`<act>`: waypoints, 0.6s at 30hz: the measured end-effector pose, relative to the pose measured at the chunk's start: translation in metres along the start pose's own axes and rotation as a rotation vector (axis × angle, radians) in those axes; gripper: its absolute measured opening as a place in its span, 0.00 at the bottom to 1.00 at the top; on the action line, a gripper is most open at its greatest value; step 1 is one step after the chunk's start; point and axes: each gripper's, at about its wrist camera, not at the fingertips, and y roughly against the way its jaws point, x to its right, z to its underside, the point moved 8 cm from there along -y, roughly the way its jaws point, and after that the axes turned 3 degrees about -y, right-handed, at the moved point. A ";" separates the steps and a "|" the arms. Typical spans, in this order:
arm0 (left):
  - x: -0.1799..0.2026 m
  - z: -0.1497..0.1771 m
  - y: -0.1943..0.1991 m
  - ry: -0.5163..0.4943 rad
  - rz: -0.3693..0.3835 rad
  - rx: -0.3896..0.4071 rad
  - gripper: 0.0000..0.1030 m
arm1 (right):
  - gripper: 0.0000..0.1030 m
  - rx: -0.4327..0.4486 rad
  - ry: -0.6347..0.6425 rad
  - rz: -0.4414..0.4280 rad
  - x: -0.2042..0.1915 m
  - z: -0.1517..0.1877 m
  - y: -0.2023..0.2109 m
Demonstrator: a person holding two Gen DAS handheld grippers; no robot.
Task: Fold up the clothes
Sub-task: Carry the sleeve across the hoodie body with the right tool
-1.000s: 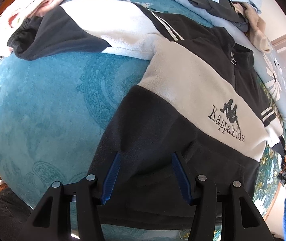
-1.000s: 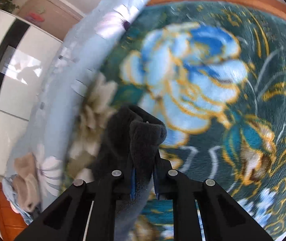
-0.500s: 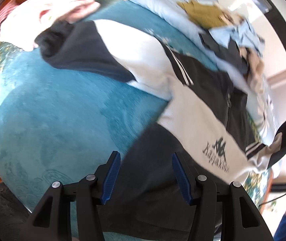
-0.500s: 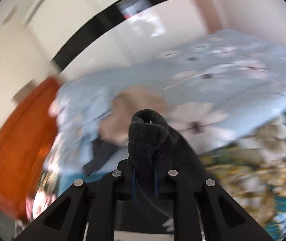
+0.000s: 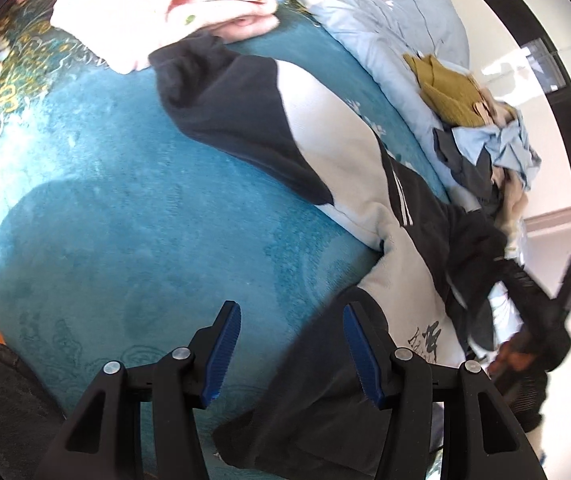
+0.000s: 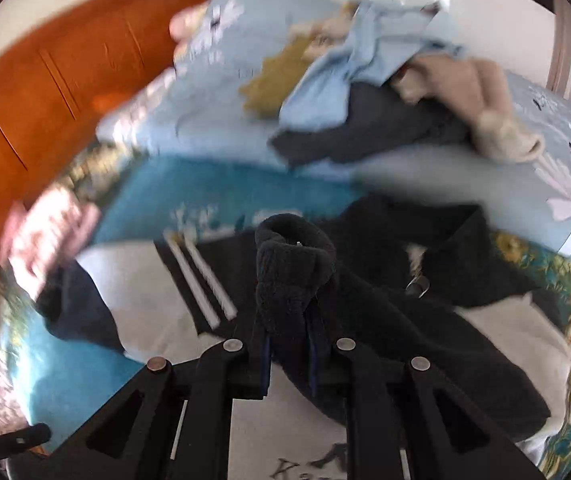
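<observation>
At the bottom of the left wrist view the left gripper (image 5: 291,344) stood with its blue-padded fingers spread wide, grasping nothing, angled low over the teal blanket (image 5: 125,208). Its right finger lay against the dark hem of the black-and-white sweatshirt (image 5: 337,152), which ran from lower right up toward the upper left, one sleeve stretched out across the blanket. At the right edge of that view the right gripper appeared as a dark blurred shape raised above the garment.

In the right wrist view the right gripper (image 6: 289,354) was clenched on the sweatshirt's dark cuff (image 6: 293,264), the bunched cuff standing up between its fingers at frame centre, the sleeve drawn over the garment's chest. Beyond, in the upper right, a pile of clothes (image 6: 385,92) lay on the pale blue floral quilt (image 6: 565,184). An orange wooden panel (image 6: 45,88) filled the upper left.
</observation>
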 end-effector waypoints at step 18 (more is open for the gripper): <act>0.031 -0.002 -0.037 -0.031 0.072 -0.077 0.56 | 0.52 -0.035 -0.230 -0.119 0.068 -0.010 0.011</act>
